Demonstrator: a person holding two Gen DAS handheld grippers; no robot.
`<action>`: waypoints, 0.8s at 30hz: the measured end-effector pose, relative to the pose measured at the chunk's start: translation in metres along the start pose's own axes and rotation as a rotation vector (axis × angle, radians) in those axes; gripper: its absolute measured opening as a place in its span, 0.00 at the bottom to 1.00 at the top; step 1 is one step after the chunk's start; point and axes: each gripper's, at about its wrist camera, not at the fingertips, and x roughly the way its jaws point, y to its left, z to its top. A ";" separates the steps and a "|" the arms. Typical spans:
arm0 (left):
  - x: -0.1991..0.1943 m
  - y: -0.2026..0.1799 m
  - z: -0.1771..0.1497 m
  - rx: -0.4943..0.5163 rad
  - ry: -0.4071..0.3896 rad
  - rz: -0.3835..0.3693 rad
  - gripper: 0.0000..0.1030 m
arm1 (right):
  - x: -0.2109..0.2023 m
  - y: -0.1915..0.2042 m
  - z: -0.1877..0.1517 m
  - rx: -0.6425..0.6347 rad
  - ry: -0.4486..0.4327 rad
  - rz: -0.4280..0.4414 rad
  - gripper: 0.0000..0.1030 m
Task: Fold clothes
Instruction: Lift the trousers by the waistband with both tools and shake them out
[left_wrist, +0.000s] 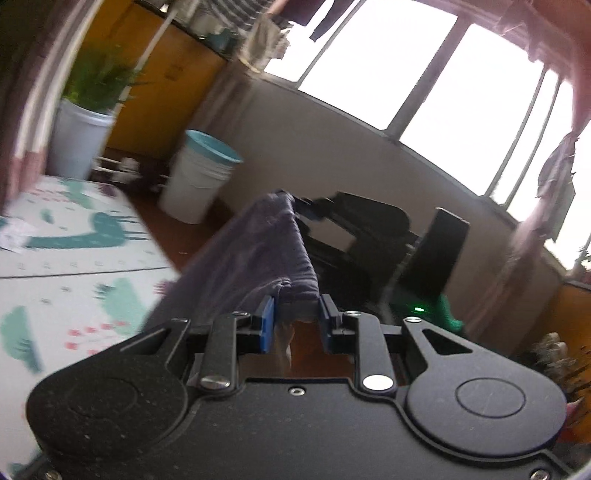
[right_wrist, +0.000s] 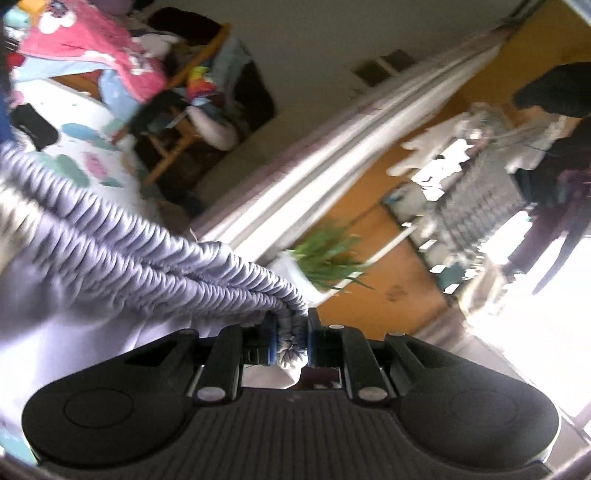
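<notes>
A grey-lavender garment with a gathered elastic waistband is held up in the air between both grippers. In the left wrist view my left gripper (left_wrist: 295, 314) is shut on one end of the waistband (left_wrist: 273, 251), which stretches away to the other gripper (left_wrist: 314, 206) at its far end. In the right wrist view my right gripper (right_wrist: 290, 339) is shut on the bunched waistband end (right_wrist: 207, 269), and the cloth (right_wrist: 55, 314) hangs to the left.
A patterned white mat (left_wrist: 74, 266) lies at the left. A white bucket (left_wrist: 195, 177) and a potted green plant (left_wrist: 92, 81) stand on the wood floor beyond it. A wooden chair piled with colourful clothes (right_wrist: 122, 62) stands behind the mat. Bright windows (left_wrist: 424, 74) lie ahead.
</notes>
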 end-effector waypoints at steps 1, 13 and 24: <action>0.004 -0.007 0.000 -0.008 0.000 -0.027 0.00 | -0.003 -0.007 -0.003 -0.001 0.003 -0.027 0.16; 0.030 0.045 -0.040 0.060 0.129 0.251 0.18 | 0.022 0.046 -0.022 -0.037 0.063 0.198 0.16; 0.057 0.062 -0.101 0.280 0.256 0.527 0.60 | 0.073 0.148 0.001 -0.159 0.108 0.479 0.16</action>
